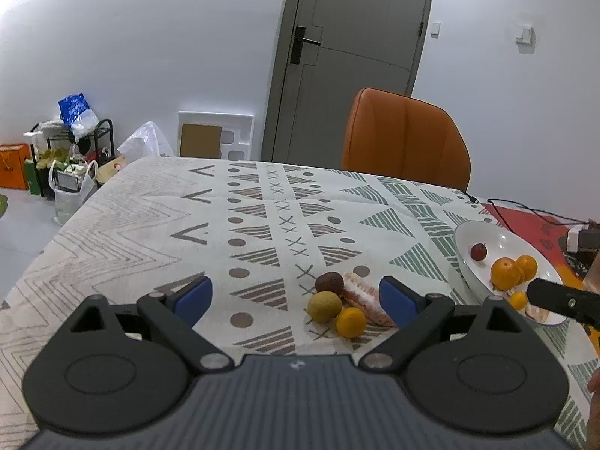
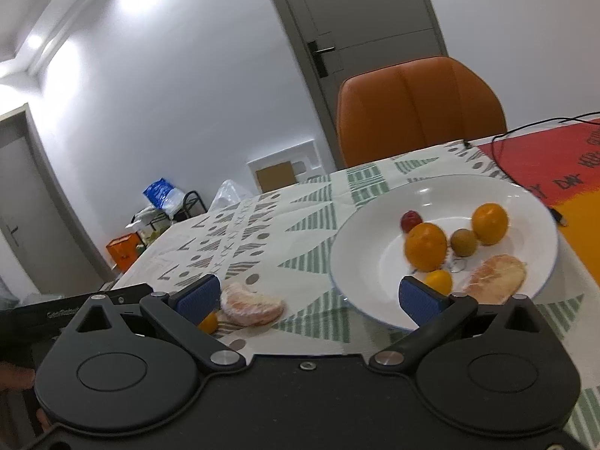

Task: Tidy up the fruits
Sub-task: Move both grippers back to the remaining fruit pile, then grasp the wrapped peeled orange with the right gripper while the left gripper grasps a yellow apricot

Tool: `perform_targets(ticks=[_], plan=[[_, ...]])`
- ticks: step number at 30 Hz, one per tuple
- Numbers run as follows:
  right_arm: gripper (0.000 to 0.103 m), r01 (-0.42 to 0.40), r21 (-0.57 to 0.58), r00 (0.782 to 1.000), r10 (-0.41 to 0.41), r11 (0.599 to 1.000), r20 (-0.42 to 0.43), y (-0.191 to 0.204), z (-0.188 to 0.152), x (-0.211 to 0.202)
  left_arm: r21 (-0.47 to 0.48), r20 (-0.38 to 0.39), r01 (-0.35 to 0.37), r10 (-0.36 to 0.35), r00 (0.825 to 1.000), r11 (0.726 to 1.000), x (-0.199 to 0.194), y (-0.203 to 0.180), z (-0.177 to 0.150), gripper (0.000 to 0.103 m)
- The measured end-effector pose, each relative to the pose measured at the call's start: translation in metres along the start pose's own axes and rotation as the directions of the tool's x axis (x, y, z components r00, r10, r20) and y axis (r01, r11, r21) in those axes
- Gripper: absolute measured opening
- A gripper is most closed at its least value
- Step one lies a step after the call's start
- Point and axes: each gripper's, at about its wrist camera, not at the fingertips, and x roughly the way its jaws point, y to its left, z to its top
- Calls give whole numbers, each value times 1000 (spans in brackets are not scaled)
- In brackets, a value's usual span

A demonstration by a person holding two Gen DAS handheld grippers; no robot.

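1. In the left wrist view four loose fruits lie in a tight cluster low and right of centre on the patterned tabletop (image 1: 150,225): a dark brown fruit (image 1: 329,282), a yellow-green fruit (image 1: 324,305) just below it, a small orange (image 1: 350,321) touching that one, and a peeled pinkish citrus segment (image 1: 365,300) lying beside them.
2. The white plate (image 2: 360,232) fills the right half of the right wrist view and holds two large oranges (image 2: 426,246), a small red fruit (image 2: 411,220), a brownish-green fruit (image 2: 464,242) between the oranges, a small yellow-orange fruit (image 2: 438,281) and a second peeled segment (image 2: 497,277) at the plate's lower right.
3. The left tool (image 1: 296,296) stands wide open over the tabletop, gripping nothing; the fruit cluster sits just inside its right blue pad (image 1: 397,300), not touched as far as can be told.
4. The right tool (image 2: 309,298) is spread wide too and holds nothing; its right pad (image 2: 422,300) sits in front of the plate's near rim, and its left pad is close to the loose segment and small orange, at lower left of centre in that view.
5. Part of the right tool shows as a black bar at the right edge of the left wrist view, in front of the plate.
6. An orange chair (image 1: 405,138) stands behind the tabletop, before a grey door (image 1: 356,37).
7. A red and yellow cloth (image 2: 543,157) with a black cable lies beyond the plate at far right.
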Motion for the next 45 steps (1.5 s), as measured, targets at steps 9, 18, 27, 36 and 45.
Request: perform_targets(ticks=[9, 18, 27, 36, 45], plan=[[88, -34, -59, 998, 31, 998, -52, 17, -4, 17, -31, -21, 3, -4, 1000, 1000, 8, 11, -7, 73], [77, -58, -82, 995, 51, 995, -89, 27, -8, 32, -60, -46, 16, -19, 999, 998, 19, 14, -12, 59], [70, -66, -92, 992, 56, 994, -114, 30, -9, 44, -63, -58, 39, -42, 997, 997, 36, 5, -10, 46], [68, -72, -99, 989, 59, 992, -133, 31, -8, 54, -82, -86, 50, -57, 995, 995, 51, 3, -9, 39], [68, -73, -108, 988, 57, 991, -144, 31, -8, 60, -108, -117, 76, -89, 989, 991, 64, -1, -7, 33]])
